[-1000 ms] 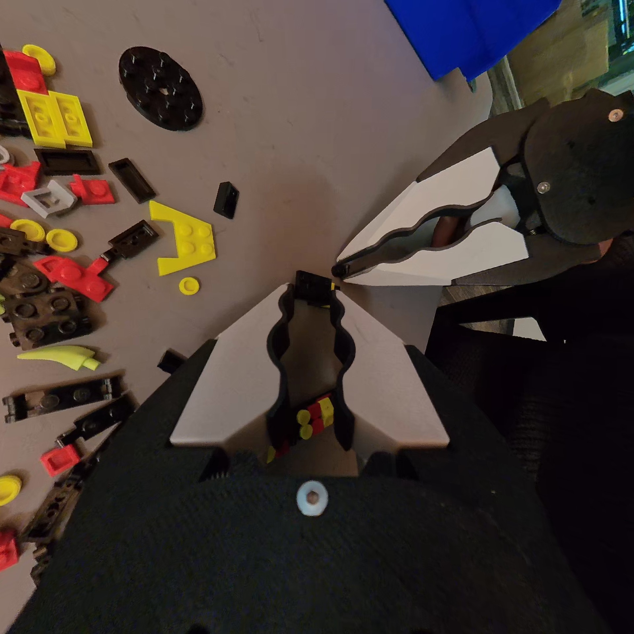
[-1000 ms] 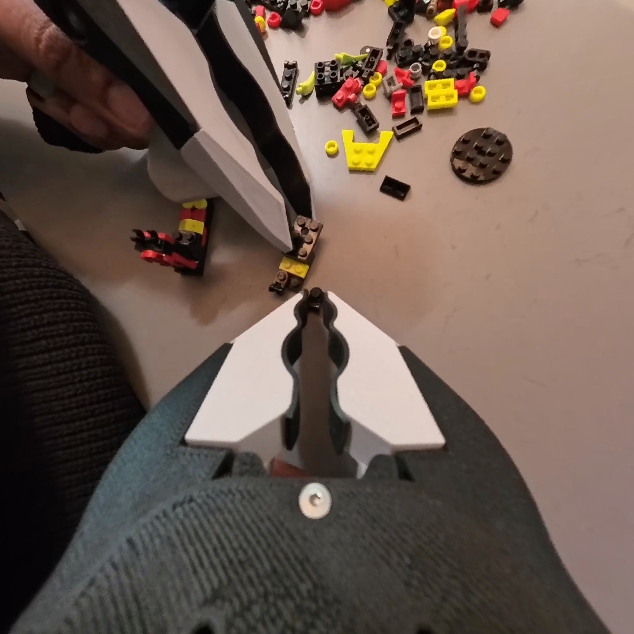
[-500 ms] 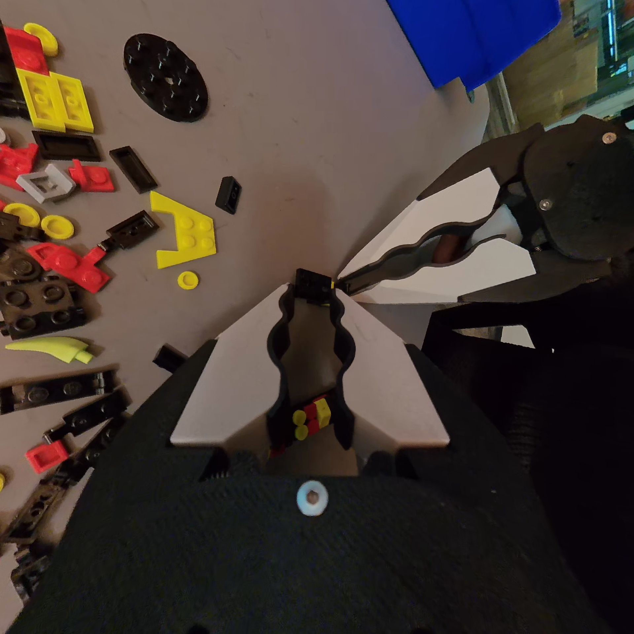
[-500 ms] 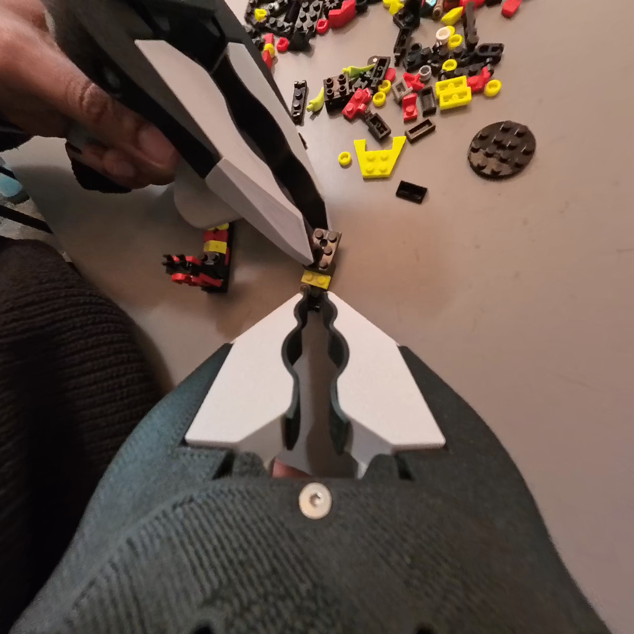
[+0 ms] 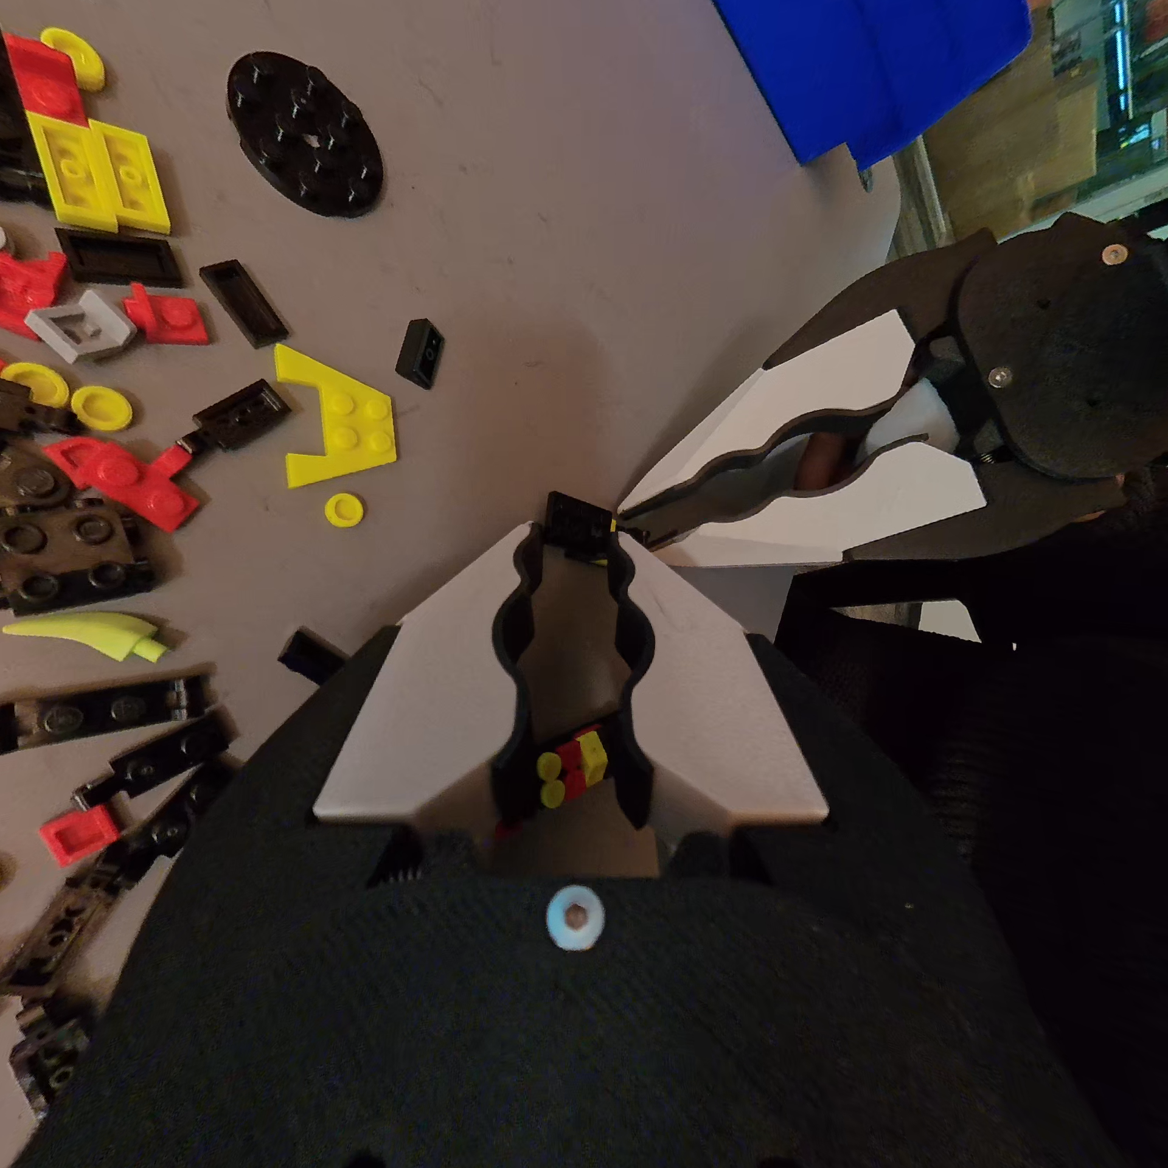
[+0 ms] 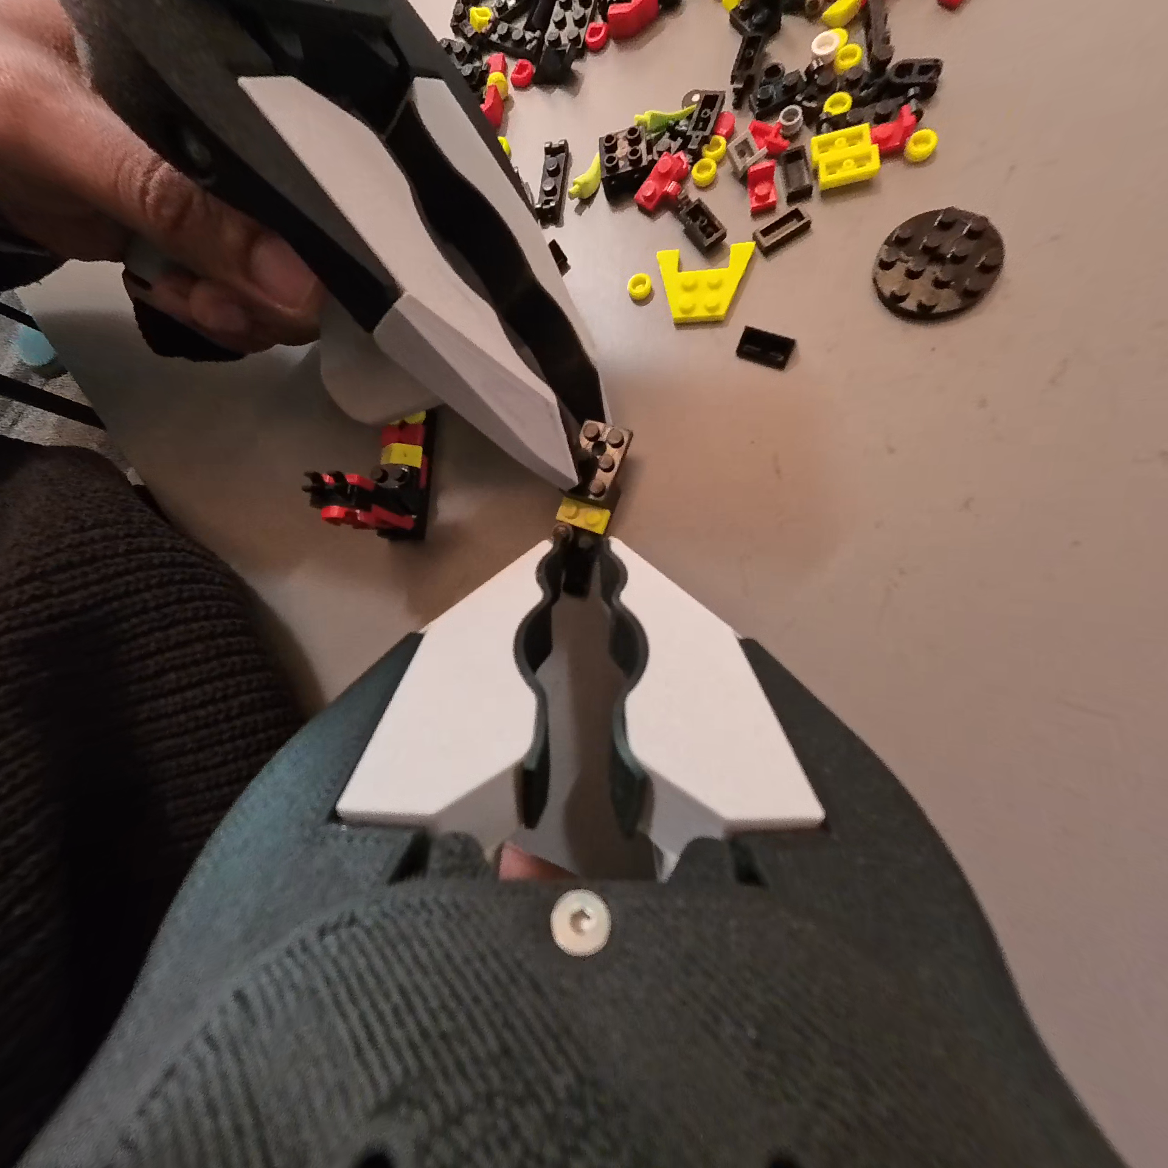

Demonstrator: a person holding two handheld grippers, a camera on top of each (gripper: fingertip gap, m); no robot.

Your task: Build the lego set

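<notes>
My left gripper [image 5: 576, 528] is shut on a black studded plate [image 6: 605, 450] that carries a yellow plate [image 6: 584, 515] at its near end. The plate is held just above the table. In the right wrist view the left gripper [image 6: 584, 471] comes in from the upper left. My right gripper [image 6: 576, 550] is shut on a small black piece [image 6: 576, 569] and presses it against the yellow end of that plate. In the left wrist view the right gripper [image 5: 622, 515] meets the plate from the right.
A finished red, black and yellow sub-assembly [image 6: 385, 490] lies on the table below the left gripper. Loose parts lie beyond: a yellow wedge plate [image 6: 705, 284], a black round plate [image 6: 938, 262], a small black tile [image 6: 765, 347]. A blue bin [image 5: 853, 69] stands at the table's far edge. Less than 4 cm separates the two grippers' tips. My left gripper's tips are some 6 cm from the small black tile [image 6: 765, 347]. Seen from the left wrist view [image 5: 428, 353] as well.
The two grippers have closed in on each other. The right gripper's small black piece now touches the yellow end of the plate, which has turned to line up with it.
</notes>
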